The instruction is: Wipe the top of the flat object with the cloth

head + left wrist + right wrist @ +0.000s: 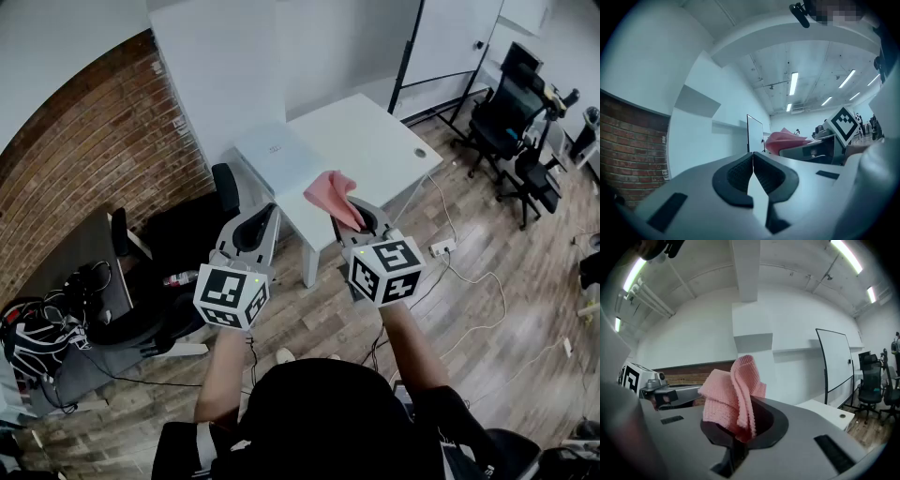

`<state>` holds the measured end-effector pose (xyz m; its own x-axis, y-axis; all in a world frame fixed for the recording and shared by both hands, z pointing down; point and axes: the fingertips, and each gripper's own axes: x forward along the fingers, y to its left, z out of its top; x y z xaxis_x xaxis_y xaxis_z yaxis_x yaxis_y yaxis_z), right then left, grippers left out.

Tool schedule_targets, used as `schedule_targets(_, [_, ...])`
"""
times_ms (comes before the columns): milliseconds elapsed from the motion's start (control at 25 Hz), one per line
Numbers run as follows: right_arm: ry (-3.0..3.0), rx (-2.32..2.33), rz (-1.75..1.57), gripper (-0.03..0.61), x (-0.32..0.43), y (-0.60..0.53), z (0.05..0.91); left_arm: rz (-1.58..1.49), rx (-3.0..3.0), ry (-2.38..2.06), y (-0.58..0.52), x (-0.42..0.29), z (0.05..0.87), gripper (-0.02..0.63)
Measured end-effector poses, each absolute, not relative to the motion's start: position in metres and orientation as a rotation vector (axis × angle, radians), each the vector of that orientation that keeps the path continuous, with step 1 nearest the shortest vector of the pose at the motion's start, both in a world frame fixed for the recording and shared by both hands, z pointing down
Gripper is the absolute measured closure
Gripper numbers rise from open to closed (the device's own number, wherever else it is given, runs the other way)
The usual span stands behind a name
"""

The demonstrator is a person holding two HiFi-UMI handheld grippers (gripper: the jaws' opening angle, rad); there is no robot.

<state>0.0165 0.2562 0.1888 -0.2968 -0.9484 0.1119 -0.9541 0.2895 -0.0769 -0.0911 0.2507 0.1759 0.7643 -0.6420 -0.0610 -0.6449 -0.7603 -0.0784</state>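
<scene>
Right gripper [738, 430], clamped on a bunched fold of cloth [732, 397], may lose it under wiping drag; left gripper [753, 159] is closed, empty.

Two hand-held grippers [268, 214] [362, 214] (one cloth [329, 193])

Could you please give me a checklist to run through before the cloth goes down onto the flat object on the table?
1. Grip on the cloth: ok, the right gripper has its fingers shut on a fold.
2. The left gripper free: ok, shut with nothing in it.
3. The flat object in place: ok, it lies on the white table, top uncovered.
4. Cloth on the flat object: not ok, it is held in the air.
5. Dirt on its top: cannot tell, too small.
</scene>
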Motion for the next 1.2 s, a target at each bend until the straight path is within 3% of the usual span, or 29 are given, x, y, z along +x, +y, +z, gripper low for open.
schedule_targets(1200, [-2.503,1.816,0.265,0.534,0.077,0.306,0.217,-0.052,-2.833,1.108,0.298,-0.043,0.196,0.600])
